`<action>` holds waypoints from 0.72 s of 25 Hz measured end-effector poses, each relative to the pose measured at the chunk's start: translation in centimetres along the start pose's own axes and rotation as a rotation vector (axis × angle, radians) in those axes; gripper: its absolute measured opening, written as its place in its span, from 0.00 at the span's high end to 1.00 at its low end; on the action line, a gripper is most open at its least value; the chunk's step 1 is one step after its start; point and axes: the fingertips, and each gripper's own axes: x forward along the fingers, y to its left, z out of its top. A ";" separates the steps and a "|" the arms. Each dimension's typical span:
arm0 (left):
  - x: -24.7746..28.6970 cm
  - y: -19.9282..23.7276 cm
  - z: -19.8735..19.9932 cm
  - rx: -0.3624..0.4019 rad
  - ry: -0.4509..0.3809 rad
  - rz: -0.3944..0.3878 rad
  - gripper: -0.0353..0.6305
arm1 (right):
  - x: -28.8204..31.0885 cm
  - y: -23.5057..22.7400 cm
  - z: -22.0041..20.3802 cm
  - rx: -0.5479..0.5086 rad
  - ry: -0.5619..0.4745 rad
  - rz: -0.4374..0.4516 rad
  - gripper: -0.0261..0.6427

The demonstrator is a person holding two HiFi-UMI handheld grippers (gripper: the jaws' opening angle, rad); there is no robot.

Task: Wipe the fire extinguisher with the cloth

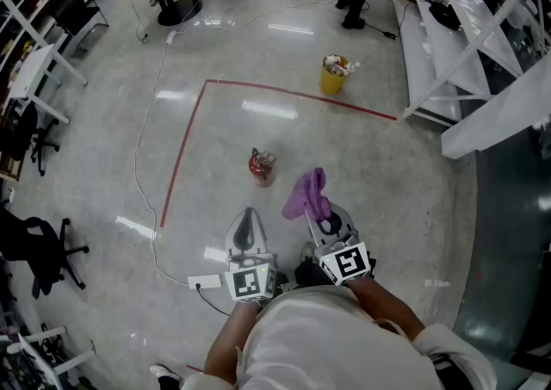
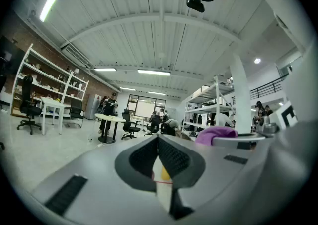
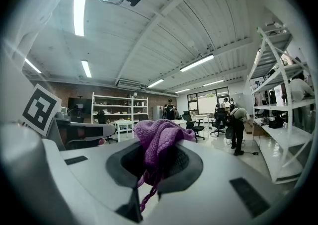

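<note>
Between right gripper (image 3: 158, 162) jaws: cloth (image 3: 158, 139), clamped part hidden.

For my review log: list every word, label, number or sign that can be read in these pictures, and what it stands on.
No words or numbers are legible in any view.
Fire extinguisher: any label is too small to read.
Yellow bin: no print can be made out.
Left gripper and right gripper: their cubes carry black-and-white square marker patterns, not letters or digits.
</note>
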 end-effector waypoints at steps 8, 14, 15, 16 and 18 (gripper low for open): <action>-0.1 0.1 0.0 0.002 0.014 0.015 0.94 | 0.0 0.1 -0.4 0.003 -0.003 0.006 0.89; -0.4 0.1 -0.3 0.007 0.023 0.023 0.94 | -0.3 0.0 -0.3 0.031 -0.014 0.010 0.89; -0.3 0.1 -0.3 0.008 0.022 0.024 0.94 | -0.3 -0.1 -0.2 0.041 -0.018 0.010 0.89; -0.2 0.2 -0.3 0.008 0.020 0.026 0.94 | -0.3 -0.2 -0.1 0.048 -0.021 0.012 0.89; 0.0 0.2 -0.4 0.005 0.029 0.034 0.94 | -0.2 -0.4 -0.1 0.050 -0.026 0.016 0.89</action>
